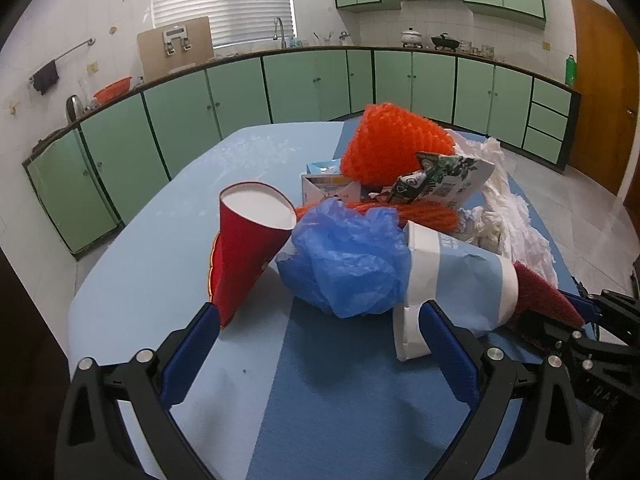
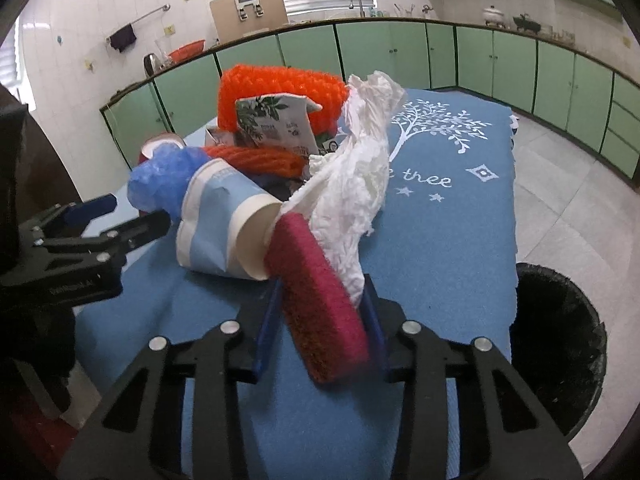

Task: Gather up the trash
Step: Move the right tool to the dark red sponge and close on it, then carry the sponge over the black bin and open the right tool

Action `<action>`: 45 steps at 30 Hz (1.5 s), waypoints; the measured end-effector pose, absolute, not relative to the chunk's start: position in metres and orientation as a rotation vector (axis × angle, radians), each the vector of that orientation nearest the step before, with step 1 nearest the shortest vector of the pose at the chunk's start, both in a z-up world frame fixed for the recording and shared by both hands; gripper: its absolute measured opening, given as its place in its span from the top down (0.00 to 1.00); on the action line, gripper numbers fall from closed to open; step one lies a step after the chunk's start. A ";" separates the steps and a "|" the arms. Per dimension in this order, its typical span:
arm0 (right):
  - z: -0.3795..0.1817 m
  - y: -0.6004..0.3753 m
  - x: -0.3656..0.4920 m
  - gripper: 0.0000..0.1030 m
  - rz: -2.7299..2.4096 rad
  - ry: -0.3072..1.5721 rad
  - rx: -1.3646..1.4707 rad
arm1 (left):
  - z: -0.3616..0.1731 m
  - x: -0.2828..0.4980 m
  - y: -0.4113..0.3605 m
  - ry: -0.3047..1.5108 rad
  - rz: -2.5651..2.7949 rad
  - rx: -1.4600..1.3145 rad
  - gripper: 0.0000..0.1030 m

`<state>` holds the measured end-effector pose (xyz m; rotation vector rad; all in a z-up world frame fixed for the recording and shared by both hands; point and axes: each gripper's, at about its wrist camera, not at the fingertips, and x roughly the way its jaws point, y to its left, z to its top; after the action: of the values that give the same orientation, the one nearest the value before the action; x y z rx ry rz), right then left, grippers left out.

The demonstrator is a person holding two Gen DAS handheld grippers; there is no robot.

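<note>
Pinched in our right claw point(image 2: 320, 304) sits the red scouring pad point(image 2: 320, 304), its far end hidden behind tissue point(image 2: 352, 184); our left claw point(image 1: 320, 316) gapes empty.

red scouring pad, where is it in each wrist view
Left wrist view: the red scouring pad is at the far right edge, poking out behind the blue and white paper cup, toward the right tool.
Right wrist view: the pad is low centre, between the right tool's fingers.
Shared landmark: the paper cup lying beside it.
</note>
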<state>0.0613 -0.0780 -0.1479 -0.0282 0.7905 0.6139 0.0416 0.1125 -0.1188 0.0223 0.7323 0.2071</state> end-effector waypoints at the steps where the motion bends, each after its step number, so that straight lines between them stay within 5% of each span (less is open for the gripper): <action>1: -0.147 -0.078 0.060 0.66 0.614 0.788 -0.027 | -0.118 0.041 0.112 0.732 0.206 0.022 0.06; 3: -0.146 -0.081 0.058 0.65 0.611 0.790 -0.027 | -0.117 0.041 0.111 0.728 0.203 0.024 0.06; 6: -0.146 -0.083 0.055 0.44 0.576 0.785 -0.051 | -0.116 0.041 0.108 0.724 0.198 0.028 0.06; 10: -0.148 -0.088 0.050 0.45 0.576 0.792 -0.071 | -0.116 0.041 0.106 0.725 0.192 0.035 0.06; 17: -0.147 -0.100 0.050 0.65 0.555 0.791 -0.062 | -0.117 0.040 0.105 0.729 0.186 0.036 0.06; 22: -0.152 -0.100 0.053 0.49 0.526 0.793 -0.047 | -0.118 0.039 0.102 0.729 0.182 0.037 0.06; 27: -0.157 -0.093 0.056 0.49 0.516 0.803 -0.076 | -0.119 0.039 0.101 0.727 0.182 0.036 0.06; 29: -0.157 -0.091 0.055 0.58 0.520 0.797 -0.096 | -0.118 0.039 0.100 0.726 0.182 0.037 0.06; 45: -0.113 -0.110 0.039 0.59 0.571 0.714 -0.034 | -0.108 0.035 0.093 0.699 0.164 0.043 0.06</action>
<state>0.0387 -0.1103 -0.1128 -0.0338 0.7139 0.5707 0.0349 0.0931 -0.1075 0.0431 0.6989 0.1643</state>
